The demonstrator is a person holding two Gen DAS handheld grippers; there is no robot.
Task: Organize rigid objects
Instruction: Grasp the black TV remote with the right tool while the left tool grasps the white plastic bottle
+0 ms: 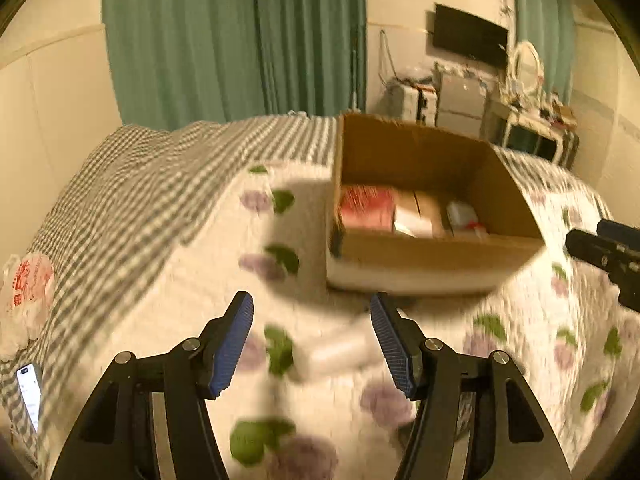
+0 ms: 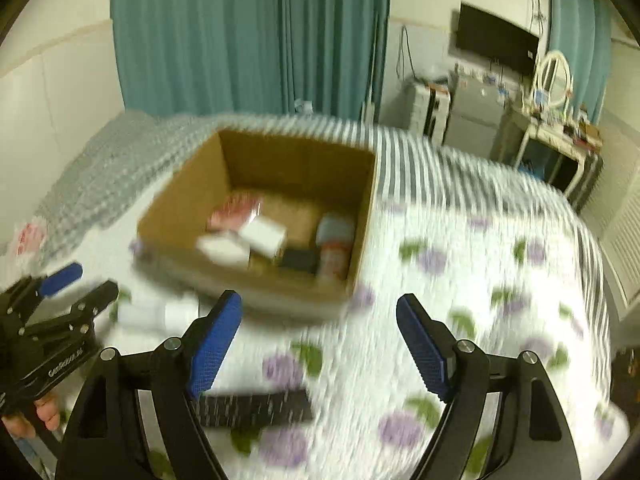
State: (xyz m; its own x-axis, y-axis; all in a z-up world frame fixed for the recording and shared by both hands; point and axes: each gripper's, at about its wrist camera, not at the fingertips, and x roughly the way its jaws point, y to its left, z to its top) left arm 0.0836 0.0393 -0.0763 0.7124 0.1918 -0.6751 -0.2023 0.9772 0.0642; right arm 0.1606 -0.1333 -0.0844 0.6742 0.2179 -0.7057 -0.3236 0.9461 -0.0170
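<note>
While both views are smeared with motion blur, I can make out my left hand-held gripper (image 1: 312, 340) released, jaws spread wide and nothing between them, hovering over a white cylindrical bottle (image 1: 340, 354) that lies on its side on the floral quilt (image 1: 520, 320). My right hand-held gripper (image 2: 320, 340) is likewise spread and empty, with a flat black object (image 2: 256, 402) on the quilt at about 7 o'clock from its fingertips.

The cardboard box (image 2: 256, 268), already carrying a red packet (image 2: 236, 210), white cartons (image 2: 262, 236) and a small jar (image 2: 334, 240), sits at 12 o'clock from the left tool and 11 o'clock from the right.

My worry is the bottle: lying on soft bedding, it could roll or sink as I close, and I judge a skewed pinch would squirt it out toward the box wall. The blur means I cannot place it exactly, so closing now risks catching quilt instead. The two tools are also near each other, the left one at 9 o'clock in the right view, so crossing paths could knock them together.

Open quilt runs to 3 o'clock of the box, giving room there; the box's near wall stands just beyond the bottle, limiting any forward approach.
</note>
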